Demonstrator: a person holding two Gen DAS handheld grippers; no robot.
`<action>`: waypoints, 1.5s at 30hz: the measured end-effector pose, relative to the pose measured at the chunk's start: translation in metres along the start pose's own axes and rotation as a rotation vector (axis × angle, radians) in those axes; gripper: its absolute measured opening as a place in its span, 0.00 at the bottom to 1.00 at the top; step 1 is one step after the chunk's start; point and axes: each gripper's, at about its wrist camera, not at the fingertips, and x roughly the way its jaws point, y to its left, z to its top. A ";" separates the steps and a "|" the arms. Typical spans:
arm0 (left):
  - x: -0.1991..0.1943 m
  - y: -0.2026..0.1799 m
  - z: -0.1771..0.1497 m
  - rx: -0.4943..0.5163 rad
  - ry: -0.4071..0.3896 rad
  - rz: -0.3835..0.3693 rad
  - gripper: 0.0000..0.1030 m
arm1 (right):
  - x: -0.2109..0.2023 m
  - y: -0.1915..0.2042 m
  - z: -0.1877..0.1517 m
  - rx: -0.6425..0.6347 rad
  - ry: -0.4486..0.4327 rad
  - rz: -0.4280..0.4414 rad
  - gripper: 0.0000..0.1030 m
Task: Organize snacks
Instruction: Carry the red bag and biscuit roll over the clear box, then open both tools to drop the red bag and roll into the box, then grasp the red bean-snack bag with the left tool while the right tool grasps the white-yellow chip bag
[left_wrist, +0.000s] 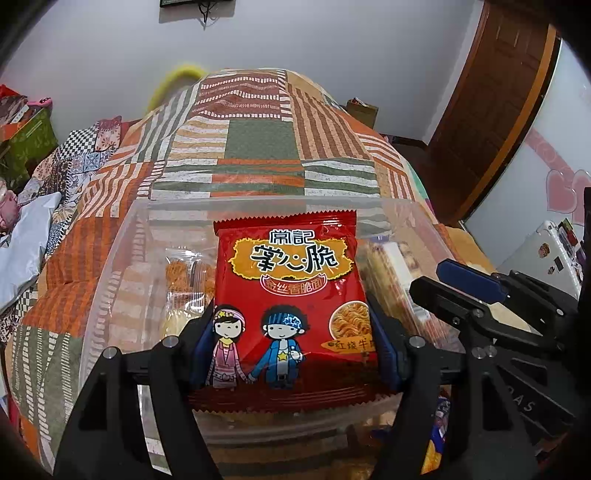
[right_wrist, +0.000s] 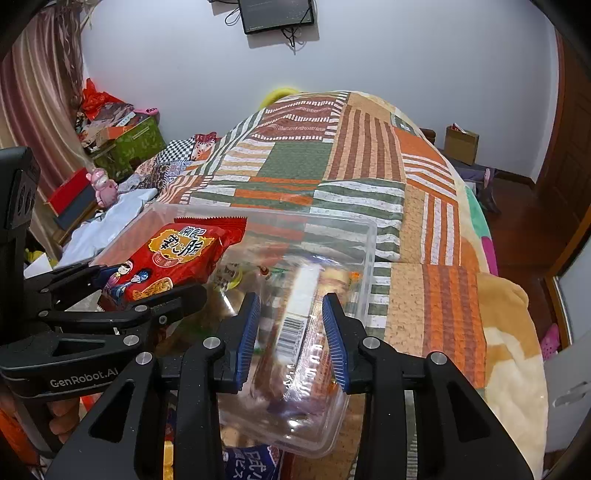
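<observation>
Left to right. At the left edge of the bed, which is covered by a patchwork quilt, lie a pale cloth and a pink figurine; a green box stands beyond them by the curtain.

Left tongs: clenched on a red noodle-snack packet, the blue pads pressing its two side edges. The packet is held upright over the clear plastic bin, its lower edge just above the bin's near wall. In the right wrist view the same packet hangs over the bin's left side.

Inside the bin, on its left, lie small clear-wrapped snacks; on its right lies a long clear pack of biscuits. The bin rests on the quilt near the bed's front edge.

Right tongs: jaws parted, over the bin's right side. A clear pack with a barcode label lies between the blue pads, blurred; whether the pads touch it cannot be told. In the left wrist view these tongs appear at the right, beside the bin's right wall.

A blue snack bag lies below the bin's near edge. A wall screen hangs above the bed, and a wooden door stands at far right.
</observation>
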 end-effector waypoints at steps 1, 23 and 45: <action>-0.003 -0.001 -0.001 0.002 0.000 0.000 0.69 | -0.002 0.000 0.000 0.001 -0.001 0.004 0.31; -0.115 -0.003 -0.044 0.049 -0.109 0.050 0.86 | -0.095 0.029 -0.028 -0.038 -0.112 0.013 0.59; -0.133 0.037 -0.157 -0.002 0.019 0.092 0.88 | -0.087 0.053 -0.106 -0.021 0.000 0.048 0.62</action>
